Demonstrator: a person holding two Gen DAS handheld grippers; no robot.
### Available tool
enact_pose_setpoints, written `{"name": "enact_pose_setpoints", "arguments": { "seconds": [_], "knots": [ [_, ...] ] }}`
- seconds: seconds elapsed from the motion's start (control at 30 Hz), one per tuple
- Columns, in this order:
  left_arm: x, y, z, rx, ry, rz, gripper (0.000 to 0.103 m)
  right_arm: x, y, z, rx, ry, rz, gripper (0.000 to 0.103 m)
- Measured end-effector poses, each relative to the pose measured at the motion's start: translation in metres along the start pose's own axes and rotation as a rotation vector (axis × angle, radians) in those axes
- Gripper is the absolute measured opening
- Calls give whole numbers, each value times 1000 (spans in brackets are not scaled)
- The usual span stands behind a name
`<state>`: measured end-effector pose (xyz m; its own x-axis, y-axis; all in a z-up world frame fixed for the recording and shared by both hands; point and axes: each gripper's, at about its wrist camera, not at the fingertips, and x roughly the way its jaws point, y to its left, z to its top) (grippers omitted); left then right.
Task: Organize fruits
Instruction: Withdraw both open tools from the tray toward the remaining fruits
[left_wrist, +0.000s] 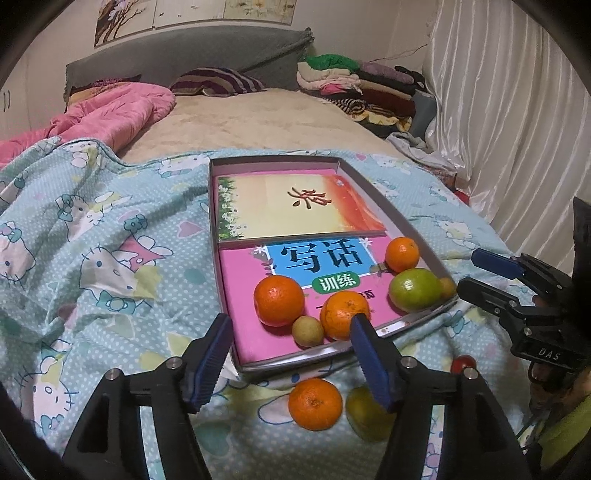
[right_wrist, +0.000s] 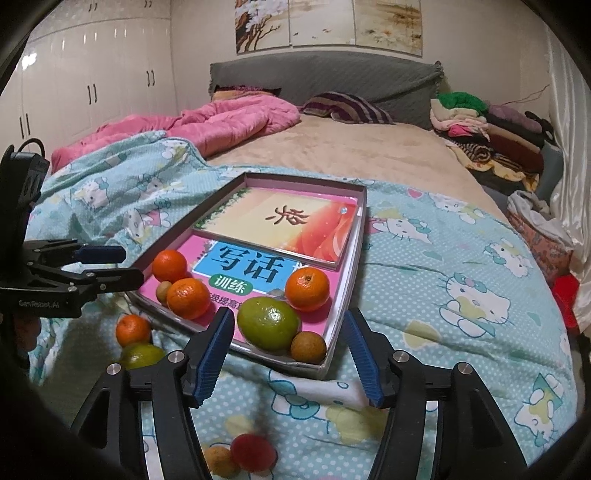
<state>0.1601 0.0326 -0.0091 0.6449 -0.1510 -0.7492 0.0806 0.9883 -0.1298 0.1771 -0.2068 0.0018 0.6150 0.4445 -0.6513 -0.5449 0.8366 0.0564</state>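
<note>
Both grippers, left gripper (left_wrist: 291, 354) and right gripper (right_wrist: 286, 354), gape empty near the box (left_wrist: 402, 206); next, straddle the loose orange (left_wrist: 315, 404) just outside its near wall (probably unobstructed), closing gently.

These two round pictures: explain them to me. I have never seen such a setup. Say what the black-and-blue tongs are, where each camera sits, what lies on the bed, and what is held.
A person holds one hand-held gripper in each hand, with a fisheye camera on each looking along its two fingers. One picture is from the left hand-held gripper, the other from the right hand-held gripper; each also shows the other at its edge. On the quilt lies a shallow box with books, three oranges, a green fruit and small brown fruits. More fruit lies loose on the quilt, including an orange. Both stand open; nothing is held.
</note>
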Motion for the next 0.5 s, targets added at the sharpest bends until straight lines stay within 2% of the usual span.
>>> {"name": "enact_pose_setpoints", "arguments": {
  "seconds": [0.1, 0.5],
  "knots": [
    [-5, -3, -3, 1, -9, 0, 73, -6, 1, 0, 12, -13, 5, 66],
    [-23, -14, -20, 8, -23, -29, 77, -32, 1, -5, 48, -55, -19, 66]
  ]
}}
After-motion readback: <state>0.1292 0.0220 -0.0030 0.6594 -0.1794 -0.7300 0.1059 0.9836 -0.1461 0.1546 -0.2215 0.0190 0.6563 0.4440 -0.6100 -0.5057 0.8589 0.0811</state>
